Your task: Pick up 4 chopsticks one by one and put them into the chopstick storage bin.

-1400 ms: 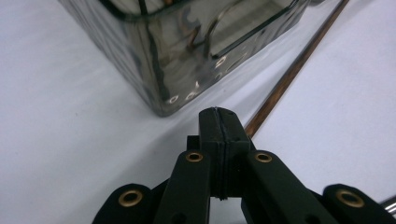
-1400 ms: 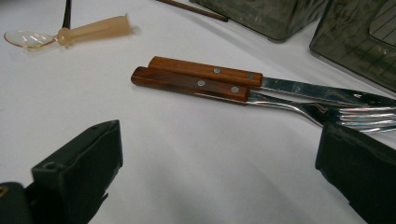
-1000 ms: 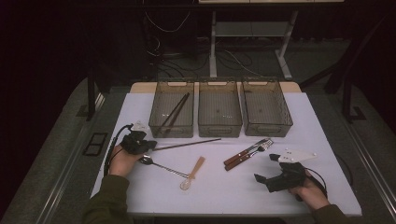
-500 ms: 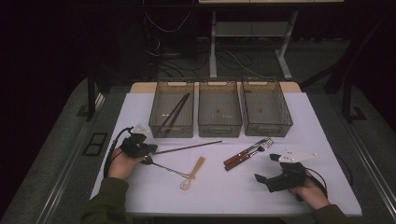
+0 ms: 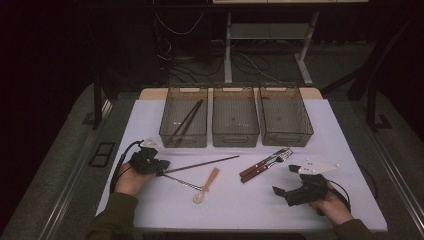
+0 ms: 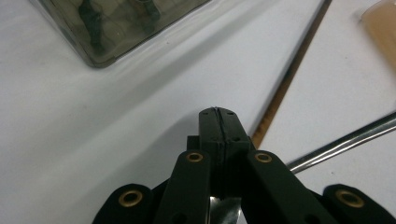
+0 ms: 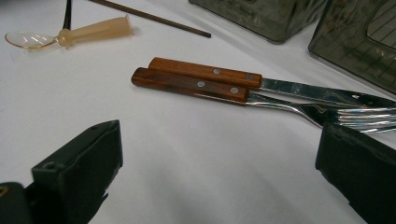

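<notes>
The left gripper [image 6: 218, 122] has its jaws pressed together, a metal spoon handle [image 6: 345, 141] running off at three o'clock; whether it is pinched, I cannot tell. The right gripper [image 7: 219, 172] gapes wide before a wood-handled knife [image 7: 205, 73] and fork [image 7: 189, 85]. Overhead, the left bin [image 5: 183, 118] holds chopsticks [image 5: 186, 121].

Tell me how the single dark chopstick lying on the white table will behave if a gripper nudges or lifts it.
The chopstick looks thin, straight and rigid, so it should stay stiff and feel light. Lying loose on the smooth table, it will probably slide or roll when nudged. Gripped at one end, it would likely tip.
</notes>
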{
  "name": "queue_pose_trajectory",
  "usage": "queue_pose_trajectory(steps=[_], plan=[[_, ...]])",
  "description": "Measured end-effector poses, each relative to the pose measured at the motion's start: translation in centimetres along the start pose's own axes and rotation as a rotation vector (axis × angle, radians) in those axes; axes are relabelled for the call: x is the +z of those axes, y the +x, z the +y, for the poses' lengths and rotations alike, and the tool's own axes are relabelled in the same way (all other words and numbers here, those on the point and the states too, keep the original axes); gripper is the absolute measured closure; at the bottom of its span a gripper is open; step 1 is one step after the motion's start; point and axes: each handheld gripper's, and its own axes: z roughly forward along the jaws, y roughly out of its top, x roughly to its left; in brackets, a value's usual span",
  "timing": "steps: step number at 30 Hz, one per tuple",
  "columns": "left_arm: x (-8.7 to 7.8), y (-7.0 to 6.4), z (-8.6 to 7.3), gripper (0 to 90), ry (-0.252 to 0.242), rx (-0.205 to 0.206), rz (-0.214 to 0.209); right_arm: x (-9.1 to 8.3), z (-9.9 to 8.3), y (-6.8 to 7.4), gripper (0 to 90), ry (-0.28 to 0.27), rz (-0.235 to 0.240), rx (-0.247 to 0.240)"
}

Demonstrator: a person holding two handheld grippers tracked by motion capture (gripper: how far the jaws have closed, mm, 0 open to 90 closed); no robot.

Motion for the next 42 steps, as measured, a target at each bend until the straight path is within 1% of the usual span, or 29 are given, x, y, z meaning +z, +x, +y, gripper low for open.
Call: queue_pose_trajectory(steps=[3,7,8,9,11,12,13,14,16,17,18,21,24,27,30,33,35,38,40,41,42], plan=[[0.0,0.0,0.0,89.1,0.001,-0.002,0.0,0.0,0.0,0.0,0.9,0.0,0.001,0.001],[-0.2,-0.1,0.1,89.0,-0.022,0.0,0.012,0.0,0.0,0.0,0.9,-0.001,0.001,0.002],[-0.3,-0.1,0.2,89.0,-0.026,0.012,0.014,0.0,0.0,0.0,0.9,0.0,0.001,0.001],[-0.4,-0.2,0.2,88.9,-0.038,0.017,0.013,0.0,0.0,0.0,0.9,-0.001,0.001,-0.001],[-0.5,-0.5,0.4,85.0,-0.068,0.027,0.01,0.0,0.0,0.0,0.9,0.0,0.003,-0.002],[-0.7,-0.7,0.6,82.5,-0.08,0.047,0.004,0.0,0.0,0.0,0.9,0.0,0.003,-0.003],[-0.8,-1.0,0.8,80.0,-0.106,0.054,-0.003,0.0,0.0,0.0,0.9,0.0,0.002,-0.004],[-0.8,-1.2,1.0,76.3,-0.118,0.057,-0.007,0.0,0.0,0.0,0.9,0.002,0.002,-0.003],[-0.9,-1.8,1.4,70.9,-0.149,0.086,-0.018,0.1,0.0,0.0,0.9,0.004,0.004,-0.004],[-0.8,-2.2,1.6,68.4,-0.168,0.088,-0.029,0.1,0.0,0.0,0.9,0.005,0.004,-0.006],[-0.8,-2.5,1.8,66.7,-0.179,0.099,-0.043,0.1,0.0,0.0,0.9,0.006,0.004,-0.003],[-0.4,-3.3,2.3,63.4,-0.192,0.132,-0.079,0.1,0.0,0.0,0.9,0.007,0.004,-0.005],[0.3,-3.9,2.8,61.6,-0.201,0.133,-0.12,0.1,0.0,0.0,0.9,0.008,0.004,-0.005],[1.2,-4.2,3.0,60.5,-0.192,0.149,-0.15,0.1,0.0,0.0,0.9,0.008,0.003,-0.008],[2.3,-4.5,3.3,61.5,-0.164,0.175,-0.161,0.2,0.0,0.0,0.9,0.009,0.004,-0.009],[3.0,-4.8,3.5,66.0,-0.142,0.215,-0.15,0.2,0.0,0.0,0.9,0.009,0.004,-0.008],[3.4,-5.0,3.6,69.4,-0.135,0.226,-0.138,0.2,0.0,0.0,0.9,0.01,0.003,-0.009],[4.0,-5.2,3.8,73.0,-0.108,0.253,-0.131,0.2,0.0,0.0,0.9,0.014,0.004,-0.008],[4.3,-5.3,3.8,75.6,-0.098,0.267,-0.123,0.2,0.0,0.0,0.9,0.015,0.005,-0.009],[4.3,-5.2,3.9,77.3,-0.094,0.268,-0.119,0.2,0.0,0.0,0.9,0.015,0.004,-0.008],[4.4,-5.2,3.9,78.7,-0.093,0.26,-0.119,0.2,0.0,0.0,0.9,0.015,0.004,-0.008]])
